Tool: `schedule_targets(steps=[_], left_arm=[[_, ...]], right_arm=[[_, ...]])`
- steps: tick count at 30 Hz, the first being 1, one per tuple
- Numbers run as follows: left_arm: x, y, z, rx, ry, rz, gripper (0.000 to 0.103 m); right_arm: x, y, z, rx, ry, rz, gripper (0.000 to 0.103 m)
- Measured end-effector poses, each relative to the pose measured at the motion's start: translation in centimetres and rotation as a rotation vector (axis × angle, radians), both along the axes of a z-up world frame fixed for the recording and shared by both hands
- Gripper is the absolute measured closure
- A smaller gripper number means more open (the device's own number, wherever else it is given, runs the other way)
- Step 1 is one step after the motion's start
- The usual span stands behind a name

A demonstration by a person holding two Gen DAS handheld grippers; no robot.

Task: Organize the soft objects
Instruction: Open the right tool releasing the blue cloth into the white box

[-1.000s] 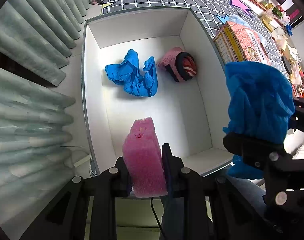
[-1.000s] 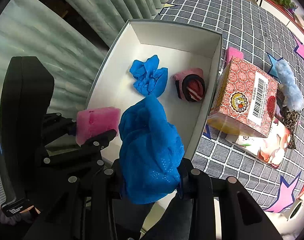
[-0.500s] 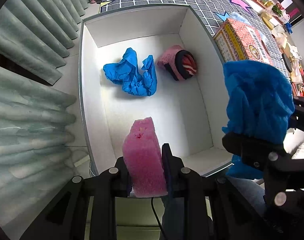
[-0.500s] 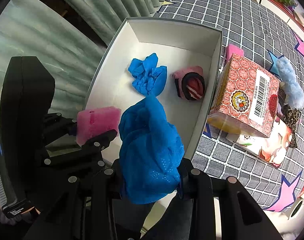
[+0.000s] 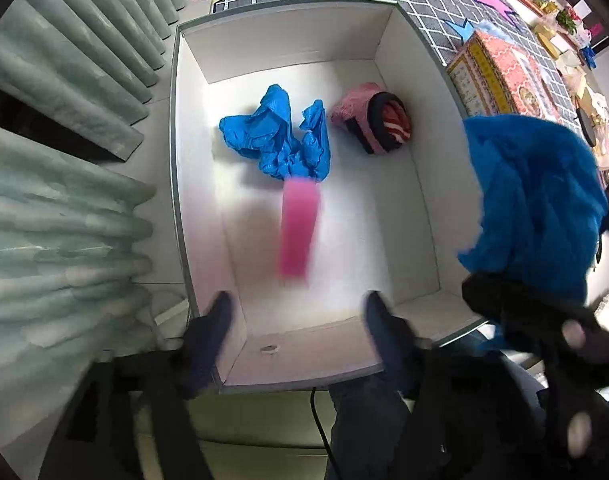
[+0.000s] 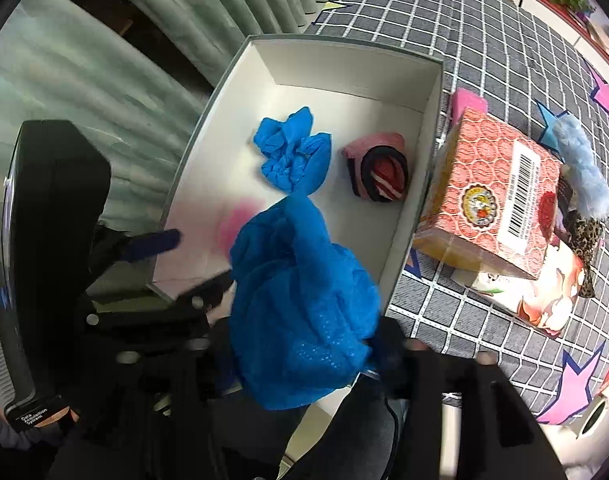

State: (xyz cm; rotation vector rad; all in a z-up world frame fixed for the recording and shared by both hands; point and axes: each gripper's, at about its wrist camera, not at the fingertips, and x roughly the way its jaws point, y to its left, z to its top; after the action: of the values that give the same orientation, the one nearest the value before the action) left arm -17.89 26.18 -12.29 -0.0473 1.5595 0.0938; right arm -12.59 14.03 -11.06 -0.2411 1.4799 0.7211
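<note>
Left gripper (image 5: 296,312) spread wide, pink sponge (image 5: 299,229) (motion-blurred) over white box (image 5: 400,184) floor, near blue cloth (image 5: 278,140)

The pink sponge block (image 5: 299,228) is a motion-blurred streak over the white cardboard box's floor (image 5: 368,216), the spread fingers (image 5: 208,332) of the left gripper (image 5: 298,320) are smeared too, and the crumpled blue fabric cover (image 6: 300,312) hides the right gripper's (image 6: 304,354) fingertips.

Pleated green curtain (image 5: 56,128), checked tablecloth (image 6: 444,28).
</note>
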Motion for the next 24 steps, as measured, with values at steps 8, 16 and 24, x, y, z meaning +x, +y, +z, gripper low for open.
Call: schedule_targets(steps=[8,16,24], left_arm=[[0.1,0.1,0.0,0.001,0.001,0.01,0.0],[0.6,-0.1,0.3,-0.025,-0.008,0.003,0.0],[1.3,-0.9,0.5,-0.017,-0.006,-0.021,0.0]], right_arm=[[0.3,-0.8,0.1,0.002,-0.008,-0.031,0.007],[0.8,-1.5,0.6,0.012,-0.016,-0.061,0.0],[1.1,-2.3,0.8,0.022,-0.018,-0.078,0.0]])
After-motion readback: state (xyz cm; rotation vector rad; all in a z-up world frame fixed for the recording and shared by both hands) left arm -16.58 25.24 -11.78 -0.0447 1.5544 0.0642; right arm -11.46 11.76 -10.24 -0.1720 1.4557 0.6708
